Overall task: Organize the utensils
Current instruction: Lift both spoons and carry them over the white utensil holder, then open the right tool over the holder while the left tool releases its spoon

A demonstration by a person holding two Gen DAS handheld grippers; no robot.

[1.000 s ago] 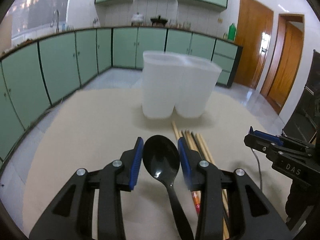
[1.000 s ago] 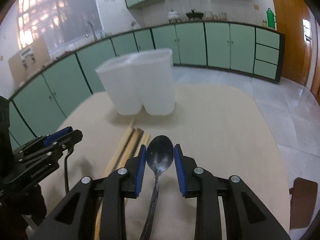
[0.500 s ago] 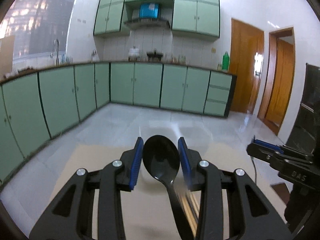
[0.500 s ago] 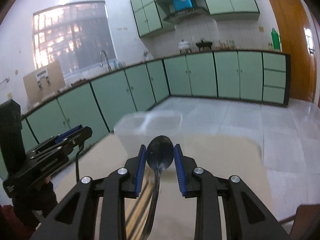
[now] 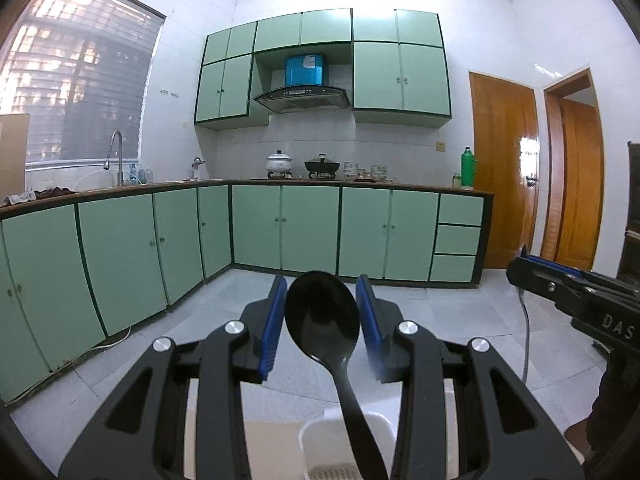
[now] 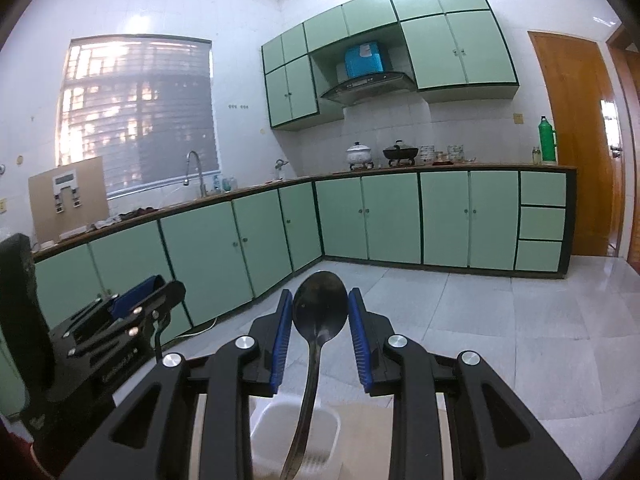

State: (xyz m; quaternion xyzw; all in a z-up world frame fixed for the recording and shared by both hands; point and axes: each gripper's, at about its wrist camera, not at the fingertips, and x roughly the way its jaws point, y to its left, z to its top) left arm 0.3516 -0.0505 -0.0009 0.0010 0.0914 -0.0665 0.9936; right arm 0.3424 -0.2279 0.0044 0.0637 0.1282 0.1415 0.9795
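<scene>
My left gripper [image 5: 322, 316] is shut on a black plastic spoon [image 5: 322, 314], bowl up between the blue pads, handle running down over the white utensil holder [image 5: 310, 446] at the bottom of the left wrist view. My right gripper [image 6: 320, 316] is shut on a metal spoon [image 6: 319, 308], bowl up, its handle hanging over an open compartment of the white holder [image 6: 276, 424]. Both grippers are tilted level, high above the beige table [image 6: 360, 440]. Each gripper shows in the other's view: the right [image 5: 576, 292] and the left [image 6: 120, 320].
Green kitchen cabinets [image 5: 308, 228] line the far walls, with a sink tap [image 5: 114, 152], pots on the counter [image 5: 280, 162] and wooden doors [image 5: 504, 184] at the right. White tiled floor [image 6: 480, 320] lies beyond the table's far edge.
Both grippers have lifted and tilted upward with their spoons. The view went from the table, chopsticks and holder front to the kitchen; the holder's open top now lies directly below the handles.
</scene>
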